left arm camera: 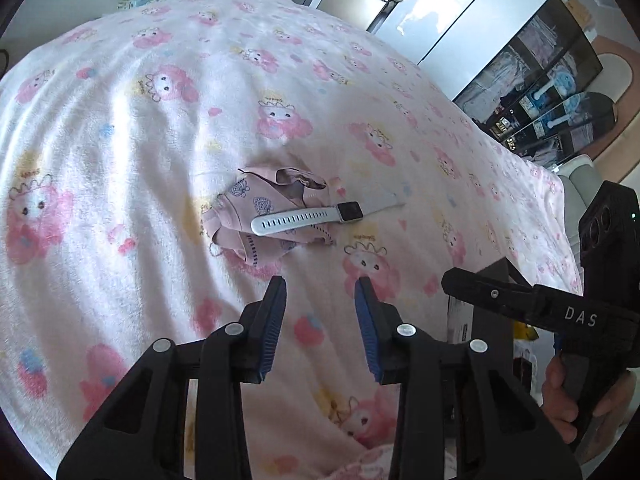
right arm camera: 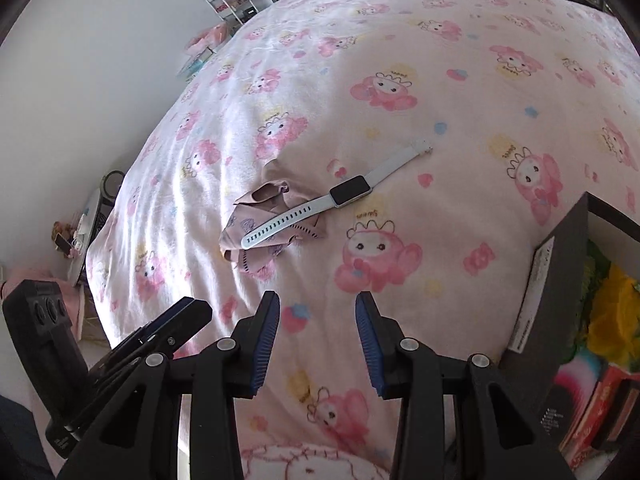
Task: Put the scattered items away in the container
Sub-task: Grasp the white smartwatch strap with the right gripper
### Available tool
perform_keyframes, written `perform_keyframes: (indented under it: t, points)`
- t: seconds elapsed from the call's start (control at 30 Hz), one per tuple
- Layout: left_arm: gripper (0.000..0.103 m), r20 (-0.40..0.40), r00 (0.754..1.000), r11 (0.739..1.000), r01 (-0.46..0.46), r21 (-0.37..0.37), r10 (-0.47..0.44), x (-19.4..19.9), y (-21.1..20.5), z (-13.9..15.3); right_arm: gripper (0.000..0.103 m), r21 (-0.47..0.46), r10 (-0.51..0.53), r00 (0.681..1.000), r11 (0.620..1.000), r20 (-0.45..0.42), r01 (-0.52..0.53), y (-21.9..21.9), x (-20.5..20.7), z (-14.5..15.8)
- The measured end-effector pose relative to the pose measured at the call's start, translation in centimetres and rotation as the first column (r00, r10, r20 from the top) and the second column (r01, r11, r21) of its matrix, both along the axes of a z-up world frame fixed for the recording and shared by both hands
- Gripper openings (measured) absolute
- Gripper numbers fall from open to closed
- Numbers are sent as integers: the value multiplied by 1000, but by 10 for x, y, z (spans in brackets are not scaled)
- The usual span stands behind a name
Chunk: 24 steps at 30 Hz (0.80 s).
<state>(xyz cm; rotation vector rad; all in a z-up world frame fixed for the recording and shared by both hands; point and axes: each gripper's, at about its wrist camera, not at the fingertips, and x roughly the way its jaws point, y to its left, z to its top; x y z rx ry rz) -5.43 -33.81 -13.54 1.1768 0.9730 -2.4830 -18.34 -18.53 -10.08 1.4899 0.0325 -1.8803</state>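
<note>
The watch (left arm camera: 306,218) is light, with a hard little screen and a long bendy white strap. The strap could slip, so you had best pinch it across the strap right beside the screen. Under one end lies a soft pink cloth (left arm camera: 260,212), floppy and easy to bunch.

Both sit on the pink blanket (left arm camera: 120,160), out past the tips of your left claw (left arm camera: 320,292), near but not touching. From your right claw (right arm camera: 317,308) they lie ahead too, a bit to the left. Both claws are partly open and hold nothing. The dark box (right arm camera: 560,280) stands just right of your right claw.
</note>
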Motion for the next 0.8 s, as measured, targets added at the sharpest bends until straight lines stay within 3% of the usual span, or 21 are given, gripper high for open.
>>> perform_keyframes:
  t: [0.13, 0.2, 0.27, 0.37, 0.63, 0.8]
  points:
    - [28, 30, 999, 999, -10, 34, 9, -35, -18, -29, 35, 45, -29, 999, 999, 17, 28, -18, -28, -26]
    - [26, 49, 999, 999, -12, 46, 10, -48, -24, -40, 35, 94, -35, 999, 995, -18, 37, -22, -35, -35]
    - [26, 52, 998, 994, -27, 106, 22, -56, -29, -53, 35, 118, -35, 998, 992, -53, 41, -21, -38, -40]
    - [26, 73, 997, 986, -49, 158, 37, -62, -32, -68, 35, 123, -46, 998, 991, -31, 50, -16, -42, -52]
    - [27, -4, 989, 954, -139, 265, 145, -63, -47, -76, 35, 59, -142, 989, 988, 45, 140, -20, -72, -70]
    - [26, -87, 971, 945, -193, 265, 223, -56, -58, -70, 36, 55, -215, 971, 976, 106, 210, -30, -100, -87]
